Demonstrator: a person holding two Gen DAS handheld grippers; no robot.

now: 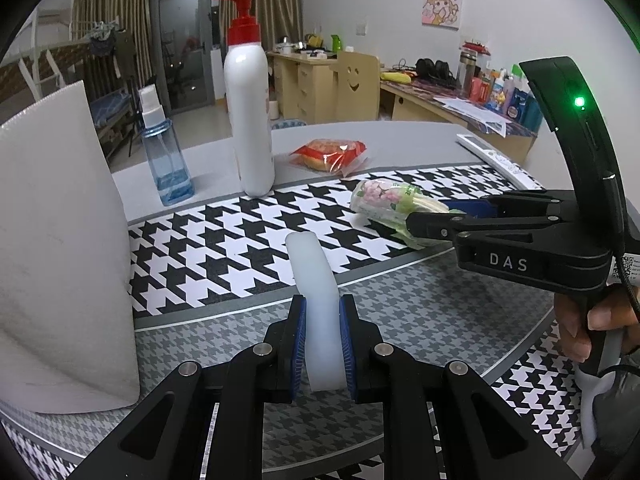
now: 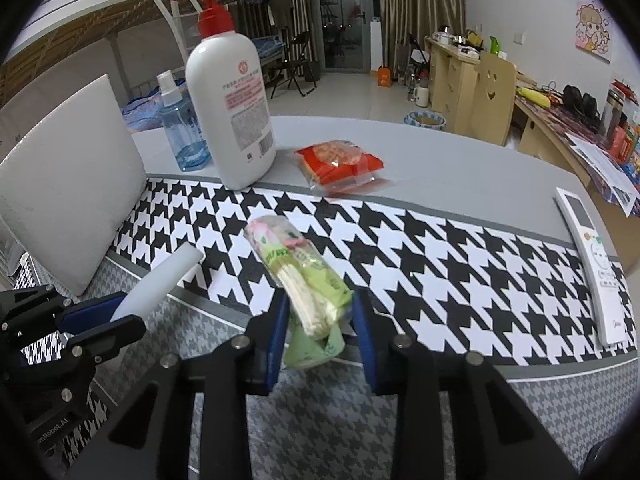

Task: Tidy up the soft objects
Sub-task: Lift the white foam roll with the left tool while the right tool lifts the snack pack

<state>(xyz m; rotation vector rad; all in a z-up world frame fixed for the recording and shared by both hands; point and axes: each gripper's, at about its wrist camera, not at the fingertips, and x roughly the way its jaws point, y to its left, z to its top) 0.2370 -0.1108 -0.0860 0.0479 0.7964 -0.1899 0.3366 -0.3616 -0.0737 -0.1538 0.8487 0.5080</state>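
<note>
A curved white soft strip (image 1: pixel 316 280) stands up from my left gripper (image 1: pixel 322 308), whose blue pads press on its lower part, above the grey houndstooth mat. In the right wrist view the same strip (image 2: pixel 168 280) juts from the left gripper (image 2: pixel 100 316) at the lower left. A clear and green packet of cotton swabs (image 2: pixel 296 268) lies on the black and white mat. My right gripper (image 2: pixel 318 308) has its pads against the packet's near green end. From the left wrist view the right gripper (image 1: pixel 432 216) holds that packet (image 1: pixel 384 196) from the right.
A white pump bottle with a red top (image 1: pixel 248 120) and a blue spray bottle (image 1: pixel 166 160) stand at the back left. A red snack pack (image 1: pixel 328 154) lies behind the mat and a white remote (image 2: pixel 596 264) at its right. A white panel (image 1: pixel 60 240) leans at the left.
</note>
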